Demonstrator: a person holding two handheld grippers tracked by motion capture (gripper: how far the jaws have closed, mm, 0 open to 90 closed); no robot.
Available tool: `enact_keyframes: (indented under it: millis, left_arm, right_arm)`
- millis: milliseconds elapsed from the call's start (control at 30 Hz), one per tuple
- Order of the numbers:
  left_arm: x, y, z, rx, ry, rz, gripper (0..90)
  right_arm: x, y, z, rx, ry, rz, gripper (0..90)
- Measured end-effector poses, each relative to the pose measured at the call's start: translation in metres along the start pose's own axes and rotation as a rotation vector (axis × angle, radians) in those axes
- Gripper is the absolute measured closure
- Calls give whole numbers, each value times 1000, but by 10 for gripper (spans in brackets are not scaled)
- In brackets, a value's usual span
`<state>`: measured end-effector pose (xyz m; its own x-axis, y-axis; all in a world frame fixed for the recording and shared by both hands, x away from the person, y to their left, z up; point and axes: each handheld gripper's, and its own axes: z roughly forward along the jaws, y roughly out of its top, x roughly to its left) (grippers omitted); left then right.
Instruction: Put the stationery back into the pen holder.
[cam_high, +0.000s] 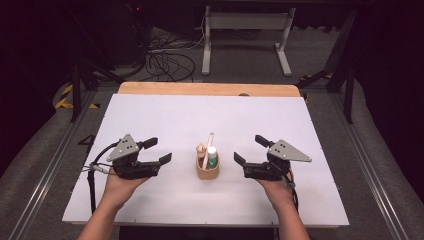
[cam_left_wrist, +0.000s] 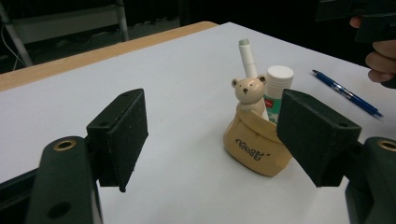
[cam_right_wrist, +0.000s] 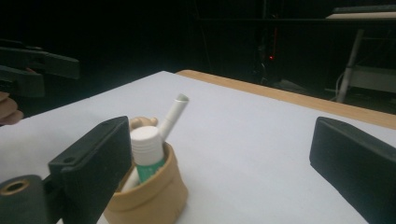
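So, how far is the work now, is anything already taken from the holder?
Nothing looks done yet. The white pen and glue stick stand in the bear holder. Left gripper and right gripper are open beside it, holding nothing. Any grasping remains.

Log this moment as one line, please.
left tool: open, empty | right tool: open, empty | bear holder: between them, upright, untouched | blue pen: on table

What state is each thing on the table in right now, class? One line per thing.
Left claw: open, empty.
Right claw: open, empty.
Bear pen holder: upright, holding items.
Glue stick: capped, standing in holder.
White pen: leaning in holder.
Blue pen: lying flat on table.
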<state>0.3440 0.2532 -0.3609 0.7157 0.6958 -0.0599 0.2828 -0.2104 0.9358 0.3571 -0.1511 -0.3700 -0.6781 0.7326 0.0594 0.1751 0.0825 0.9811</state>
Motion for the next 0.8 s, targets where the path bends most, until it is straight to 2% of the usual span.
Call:
enact_keyframes:
  millis: [133, 233, 500, 567, 600, 667, 800]
  left_arm:
    - [4, 0, -1, 2, 4, -2, 243]
    - [7, 0, 0, 5, -11, -37, 239]
    - [12, 0, -5, 6, 22, -2, 218]
    - [12, -1, -6, 6, 20, -20, 214]
    - [13, -1, -7, 3, 24, -10, 213]
    - [14, -3, -8, 9, 21, -21, 207]
    - [16, -5, -10, 21, 29, -7, 190]
  right_arm:
    - [-10, -1, -10, 20, -49, 29, 31]
    - [-18, -3, -16, 35, -82, 40, 22]
    - [-35, -10, -32, 72, -137, 76, 2]
    - [-39, -11, -35, 83, -150, 77, 2]
    - [-40, -12, -36, 91, -154, 81, 2]
    - [-44, -12, -37, 109, -163, 87, 3]
    - [-50, -15, -39, 148, -188, 85, 12]
